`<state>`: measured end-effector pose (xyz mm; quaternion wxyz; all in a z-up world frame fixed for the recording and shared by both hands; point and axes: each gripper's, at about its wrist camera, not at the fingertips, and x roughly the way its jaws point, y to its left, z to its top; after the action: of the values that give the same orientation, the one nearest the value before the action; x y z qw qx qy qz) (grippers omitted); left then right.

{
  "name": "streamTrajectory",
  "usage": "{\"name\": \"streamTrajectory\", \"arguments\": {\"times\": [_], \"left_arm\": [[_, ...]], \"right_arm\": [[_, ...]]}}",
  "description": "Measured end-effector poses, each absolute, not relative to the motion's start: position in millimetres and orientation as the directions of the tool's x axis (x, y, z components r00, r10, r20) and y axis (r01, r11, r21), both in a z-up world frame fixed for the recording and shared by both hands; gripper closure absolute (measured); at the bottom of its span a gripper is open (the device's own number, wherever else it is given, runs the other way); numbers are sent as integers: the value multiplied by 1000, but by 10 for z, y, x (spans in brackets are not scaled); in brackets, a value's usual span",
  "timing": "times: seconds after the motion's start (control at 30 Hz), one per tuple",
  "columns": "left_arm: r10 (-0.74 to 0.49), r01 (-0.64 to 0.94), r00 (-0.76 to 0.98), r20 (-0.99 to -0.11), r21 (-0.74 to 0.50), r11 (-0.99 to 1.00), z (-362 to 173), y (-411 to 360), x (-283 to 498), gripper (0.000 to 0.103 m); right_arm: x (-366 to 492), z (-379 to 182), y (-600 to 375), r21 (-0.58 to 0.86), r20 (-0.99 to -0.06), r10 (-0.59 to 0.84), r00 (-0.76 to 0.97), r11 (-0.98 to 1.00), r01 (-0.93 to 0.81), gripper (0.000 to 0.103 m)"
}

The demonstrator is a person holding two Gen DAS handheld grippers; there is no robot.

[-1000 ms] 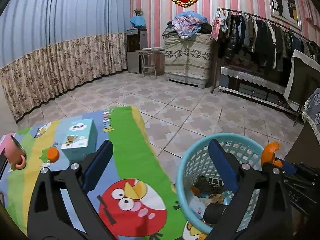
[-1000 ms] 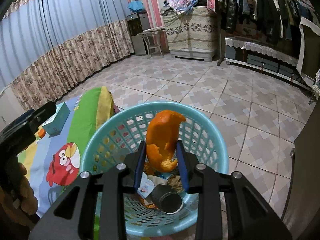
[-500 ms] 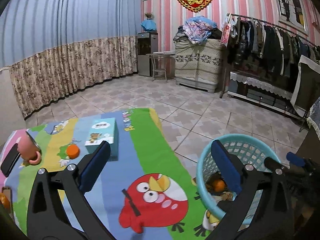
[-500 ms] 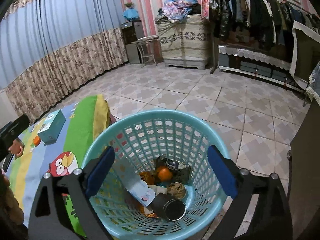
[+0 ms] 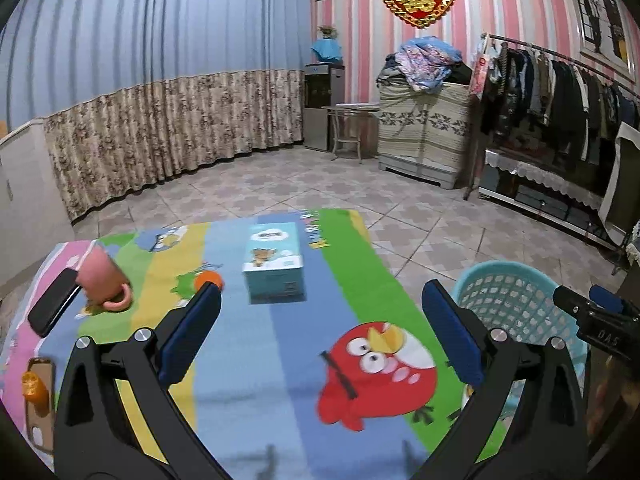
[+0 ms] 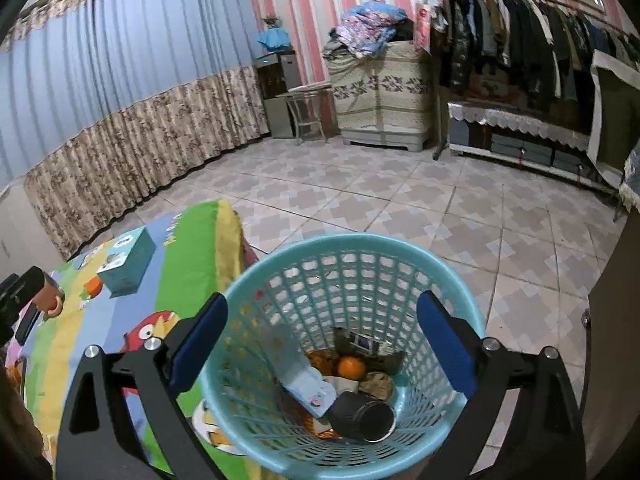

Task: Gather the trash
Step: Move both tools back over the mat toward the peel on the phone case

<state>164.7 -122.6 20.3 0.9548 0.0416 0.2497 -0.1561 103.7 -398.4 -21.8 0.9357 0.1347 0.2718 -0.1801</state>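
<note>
My right gripper [image 6: 322, 340] is open and empty above the light-blue mesh trash basket [image 6: 352, 252]. Inside the basket lie orange peel [image 6: 351, 367], a black cup [image 6: 362, 416], a pale blue wrapper [image 6: 306, 384] and other scraps. My left gripper [image 5: 320, 330] is open and empty above the colourful cartoon tablecloth [image 5: 248, 360]. On the cloth an orange piece [image 5: 209, 279] lies just beyond the left fingertip. The basket [image 5: 516, 304] stands to the right of the table, with the right gripper's tip over it.
On the cloth are a teal tissue box [image 5: 274, 268], a tipped pink mug [image 5: 103, 280], a black phone [image 5: 54, 306] and an orange item [image 5: 34, 386] at the left edge. Tiled floor, a curtain, a cabinet and a clothes rack [image 5: 560, 80] lie beyond.
My right gripper opened and the orange peel dropped into the basket. My left gripper swung left from the basket toward the table.
</note>
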Motion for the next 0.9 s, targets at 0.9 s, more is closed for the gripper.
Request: {"name": "streamTrajectory", "arguments": {"times": [0.9], "left_arm": [[-87, 83, 798, -596, -34, 996, -338, 625, 1354, 6]], "right_arm": [[1027, -180, -2283, 35, -520, -72, 851, 994, 105, 8]]}}
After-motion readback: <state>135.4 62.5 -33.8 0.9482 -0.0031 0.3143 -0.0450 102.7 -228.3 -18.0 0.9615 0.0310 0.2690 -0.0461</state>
